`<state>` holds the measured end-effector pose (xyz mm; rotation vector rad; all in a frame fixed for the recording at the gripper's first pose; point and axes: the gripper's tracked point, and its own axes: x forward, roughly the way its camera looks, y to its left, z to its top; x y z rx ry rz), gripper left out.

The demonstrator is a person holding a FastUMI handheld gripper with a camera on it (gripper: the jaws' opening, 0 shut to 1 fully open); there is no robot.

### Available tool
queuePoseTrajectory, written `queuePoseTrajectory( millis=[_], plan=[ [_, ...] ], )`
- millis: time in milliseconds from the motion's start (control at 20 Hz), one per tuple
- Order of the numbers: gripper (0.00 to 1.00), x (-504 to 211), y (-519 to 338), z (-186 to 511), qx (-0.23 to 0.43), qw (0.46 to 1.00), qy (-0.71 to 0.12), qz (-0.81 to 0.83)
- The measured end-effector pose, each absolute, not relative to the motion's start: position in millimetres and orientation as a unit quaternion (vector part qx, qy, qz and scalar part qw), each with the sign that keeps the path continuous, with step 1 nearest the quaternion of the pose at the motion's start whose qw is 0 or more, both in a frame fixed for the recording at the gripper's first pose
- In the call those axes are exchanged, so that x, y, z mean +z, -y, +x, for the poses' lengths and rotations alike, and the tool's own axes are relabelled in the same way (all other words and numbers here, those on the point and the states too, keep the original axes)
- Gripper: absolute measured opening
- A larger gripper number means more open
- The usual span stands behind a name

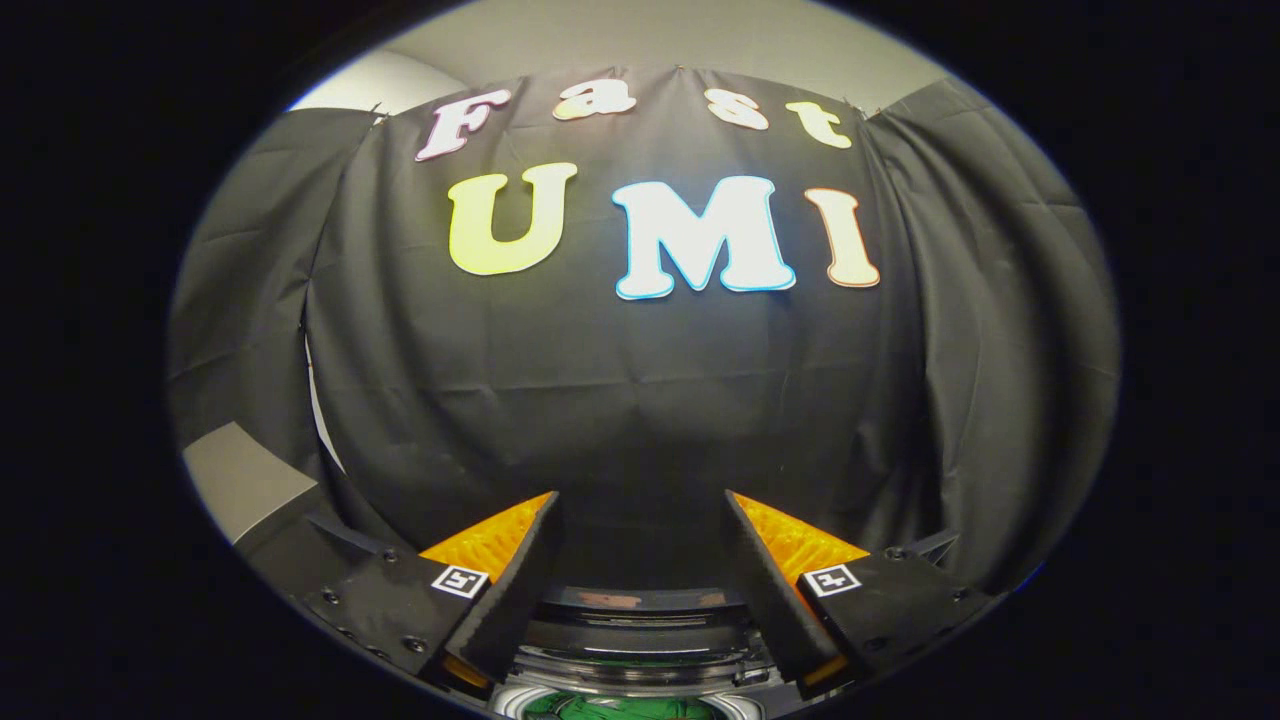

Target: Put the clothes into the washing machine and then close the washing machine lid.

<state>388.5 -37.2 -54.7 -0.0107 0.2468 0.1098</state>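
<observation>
The gripper (640, 510) hovers with jaws spread wide, holding nothing. Just below and between them sits the washing machine (640, 640), its round opening showing something green (610, 708) inside, likely the clothes. Beyond hangs the black cloth wall (640, 400). Probably the lid comes next: tilt down, find its edge, press evenly.

You have no words or numbers to read here. Your gripper (640, 497) has its fingers held wide apart, and each carries a small square tag (459, 581) whose blocky pattern looks like machine code rather than lettering.
</observation>
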Motion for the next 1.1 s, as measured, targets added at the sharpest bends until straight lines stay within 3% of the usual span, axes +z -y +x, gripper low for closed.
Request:
queuePoseTrajectory(
  millis=[1100],
  plan=[
    [0.98, -70.6, 45.3, 274.9, 0.043, 0.994, -0.101, -0.007]
  ],
)
